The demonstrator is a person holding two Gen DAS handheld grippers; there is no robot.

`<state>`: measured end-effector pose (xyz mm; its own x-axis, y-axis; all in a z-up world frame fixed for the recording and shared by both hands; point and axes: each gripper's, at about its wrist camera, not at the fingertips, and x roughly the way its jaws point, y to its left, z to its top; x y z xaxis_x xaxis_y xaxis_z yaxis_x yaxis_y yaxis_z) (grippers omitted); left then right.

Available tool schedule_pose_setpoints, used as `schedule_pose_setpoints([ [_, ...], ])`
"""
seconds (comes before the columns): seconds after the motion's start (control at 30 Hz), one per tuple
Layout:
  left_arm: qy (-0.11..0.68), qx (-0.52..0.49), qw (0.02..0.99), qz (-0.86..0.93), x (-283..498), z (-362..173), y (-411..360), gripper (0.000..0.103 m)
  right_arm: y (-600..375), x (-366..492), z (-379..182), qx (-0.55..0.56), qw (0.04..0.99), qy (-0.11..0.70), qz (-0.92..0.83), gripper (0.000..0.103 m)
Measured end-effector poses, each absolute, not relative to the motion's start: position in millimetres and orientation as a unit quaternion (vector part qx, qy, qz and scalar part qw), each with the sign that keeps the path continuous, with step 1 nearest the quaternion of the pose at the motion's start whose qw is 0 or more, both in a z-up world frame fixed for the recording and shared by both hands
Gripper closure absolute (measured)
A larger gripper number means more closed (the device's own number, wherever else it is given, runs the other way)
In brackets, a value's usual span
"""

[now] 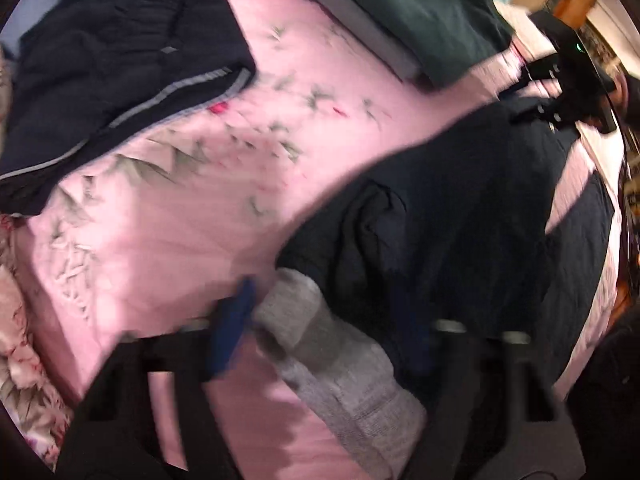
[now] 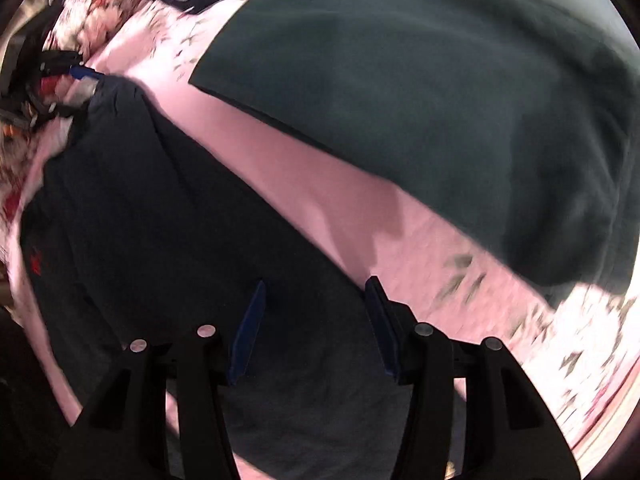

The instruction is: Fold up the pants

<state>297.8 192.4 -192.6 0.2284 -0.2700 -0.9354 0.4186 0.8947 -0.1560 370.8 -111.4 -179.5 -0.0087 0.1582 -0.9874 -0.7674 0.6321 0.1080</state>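
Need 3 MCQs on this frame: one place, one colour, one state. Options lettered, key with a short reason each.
1. Where does the grey waistband of the dark pants lie?
A. Between the left gripper's fingers
B. On the green garment
C. Off the bed

2. What colour is the bed cover?
A. Blue
B. Pink with a leaf print
C. Plain white

3. How do the right gripper's jaws stand?
A. Shut tight
B. Apart over the pants
C. Out of view

Key: 1 A, the waistband runs up between the blue pads. 2 B, pink cloth with green leaves. 3 B, there is a gap between the pads, with dark cloth below.
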Motion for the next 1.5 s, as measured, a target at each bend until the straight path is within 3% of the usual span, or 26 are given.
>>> schedule_pose_setpoints([
  [0.03, 0.577, 0.070, 0.783, -0.222, 298.1, -193.9, 191.6, 0.054, -110.0, 369.4, -179.9, -0.253, 0.661, 0.616, 0.346, 0.059],
  [0.1, 0.567, 0.077, 0.789, -0.221, 298.2, -193.3, 192.3, 0.066, -107.1, 367.2, -179.6, -0.263, 0.660, 0.617, 0.340, 0.087],
  [0.2, 0.561, 0.073, 0.795, -0.218, 298.1, -188.7, 195.7, 0.078, -108.5, 358.3, -173.1, -0.271, 0.658, 0.616, 0.339, 0.099],
  [0.3, 0.546, 0.087, 0.806, -0.211, 291.3, -177.1, 195.7, 0.088, -109.0, 340.8, -154.2, -0.274, 0.673, 0.596, 0.341, 0.099],
  [0.67, 0.461, 0.106, 0.857, -0.204, 207.6, -79.2, 189.1, 0.091, -149.6, 224.4, -38.2, -0.282, 0.714, 0.507, 0.392, 0.099],
  [0.87, 0.481, 0.097, 0.847, -0.205, 133.1, -76.3, 178.9, 0.097, -153.6, 123.4, -53.4, -0.362, 0.667, 0.482, 0.438, 0.099],
  [1.07, 0.531, 0.056, 0.828, -0.171, 83.3, -118.4, 179.8, 0.097, -151.3, 66.3, -117.5, -0.353, 0.637, 0.525, 0.440, 0.099],
  [1.13, 0.531, 0.022, 0.832, -0.161, 76.3, -122.0, 183.2, 0.097, -153.1, 61.6, -135.3, -0.351, 0.622, 0.548, 0.435, 0.093],
  [1.2, 0.527, -0.018, 0.837, -0.147, 71.3, -124.7, 189.7, 0.093, -154.2, 60.3, -142.1, -0.358, 0.618, 0.558, 0.423, 0.086],
  [1.3, 0.523, -0.038, 0.844, -0.113, 62.7, -124.5, 198.0, 0.070, -150.0, 66.9, -109.1, -0.325, 0.632, 0.559, 0.427, 0.083],
  [1.37, 0.501, -0.068, 0.856, -0.104, 57.7, -118.9, 206.5, 0.052, -139.7, 73.2, -77.2, -0.293, 0.676, 0.522, 0.429, 0.069],
  [1.5, 0.482, -0.106, 0.864, -0.103, 72.1, -123.7, 210.9, 0.038, -74.6, 83.2, -46.6, -0.213, 0.740, 0.437, 0.465, 0.068],
])
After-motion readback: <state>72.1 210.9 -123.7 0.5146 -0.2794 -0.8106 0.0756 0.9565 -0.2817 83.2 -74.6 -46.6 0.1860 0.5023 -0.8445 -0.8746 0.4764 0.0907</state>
